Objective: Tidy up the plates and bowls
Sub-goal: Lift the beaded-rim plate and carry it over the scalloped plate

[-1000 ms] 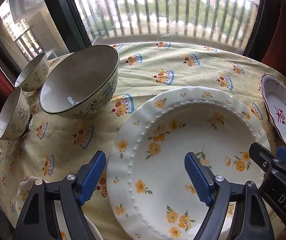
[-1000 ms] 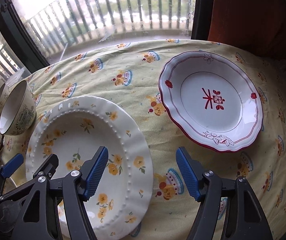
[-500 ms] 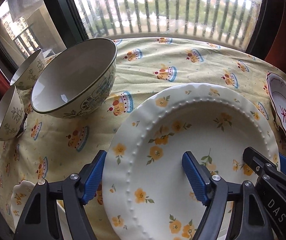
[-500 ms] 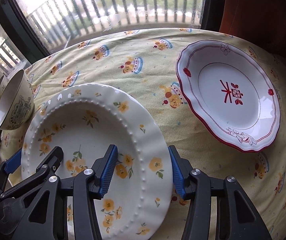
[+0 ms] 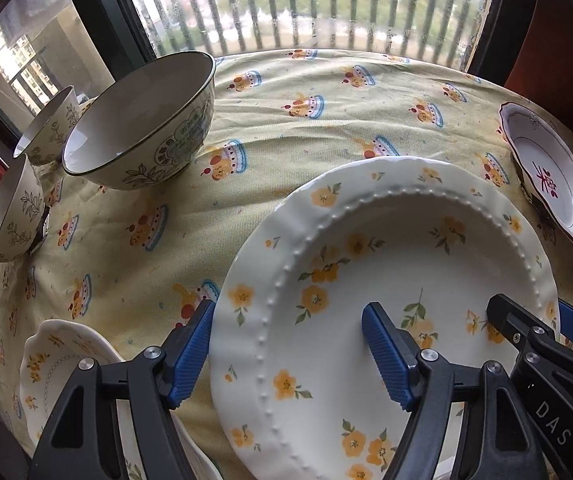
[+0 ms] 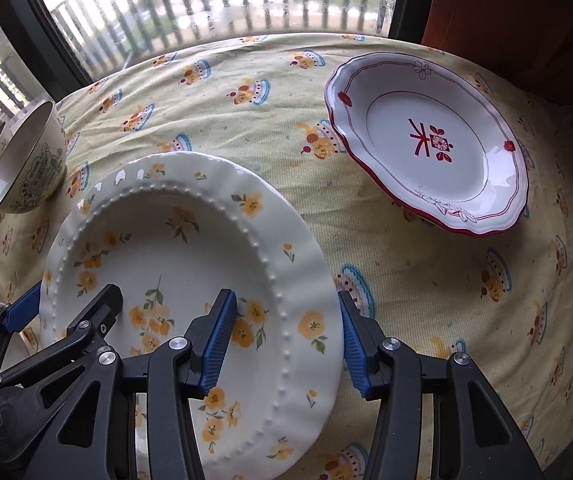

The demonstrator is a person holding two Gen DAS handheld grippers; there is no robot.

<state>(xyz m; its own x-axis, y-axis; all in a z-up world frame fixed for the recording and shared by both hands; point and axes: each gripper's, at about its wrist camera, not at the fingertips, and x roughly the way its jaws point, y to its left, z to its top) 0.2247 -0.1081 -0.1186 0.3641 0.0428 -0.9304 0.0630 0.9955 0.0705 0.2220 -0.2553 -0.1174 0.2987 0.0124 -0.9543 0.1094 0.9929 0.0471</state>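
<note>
Glossy ceramic plate (image 5: 386,264) on matt woven cloth (image 5: 286,152).

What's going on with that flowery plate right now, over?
Both grippers, left and right, straddle opposite rims of the yellow-flowered plate. Grip unconfirmed. Nothing blocking.

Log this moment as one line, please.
task: organize dishes | floral plate: rim between both pairs of jaws | left gripper: grip unclear | right gripper: shut on rim | red-trimmed plate: untouched

Open tablecloth (image 5: 286,152) ahead of both grippers. Off the left gripper's (image 5: 286,354) left, the big bowl (image 5: 138,120) and two small bowls (image 5: 10,216) crowd in; the red-rimmed plate (image 6: 426,140) blocks ahead-right of the right gripper (image 6: 282,340).
</note>
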